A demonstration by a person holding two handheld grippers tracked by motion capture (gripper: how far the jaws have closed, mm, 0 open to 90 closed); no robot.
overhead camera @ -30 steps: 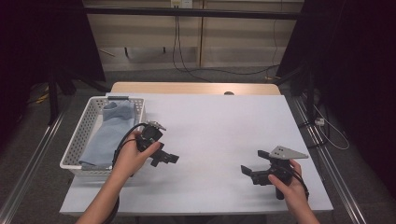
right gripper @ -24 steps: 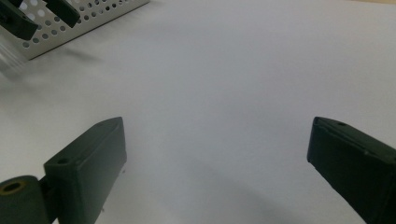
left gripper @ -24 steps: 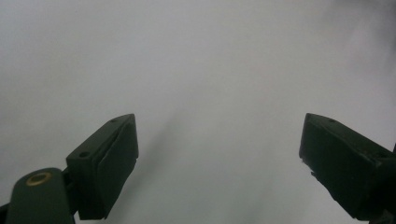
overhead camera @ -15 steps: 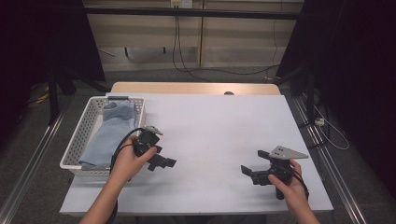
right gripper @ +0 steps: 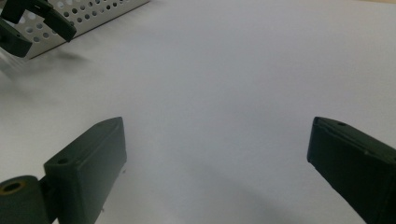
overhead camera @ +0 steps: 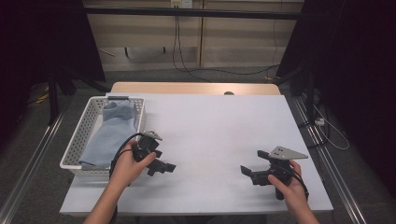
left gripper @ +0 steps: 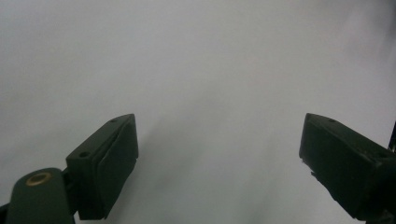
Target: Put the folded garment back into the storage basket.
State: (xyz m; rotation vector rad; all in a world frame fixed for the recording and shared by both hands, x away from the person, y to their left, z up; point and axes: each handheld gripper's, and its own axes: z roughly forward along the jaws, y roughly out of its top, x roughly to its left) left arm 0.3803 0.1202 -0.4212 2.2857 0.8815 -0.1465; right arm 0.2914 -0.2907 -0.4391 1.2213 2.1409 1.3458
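1. Two hand-held grippers sit low over the white table (overhead camera: pixel 210 126), one in each of the person's hands.
2. The left hand-held gripper (overhead camera: pixel 164 167) is just beside the white basket (overhead camera: pixel 80 135). Its jaws are wide apart and hold nothing.
3. In the left gripper view, there is bare table between its two black jaws.
4. The right hand-held gripper (overhead camera: pixel 246 171) is near the front right corner of the table, well apart from the left one. Its jaws are wide apart too, with nothing in them.
5. A blue cloth (overhead camera: pixel 108 131) lies inside the basket, and one end leans up on the far wall.
6. The right gripper view shows the basket's wall with holes (right gripper: pixel 93 14) far off at the top left.
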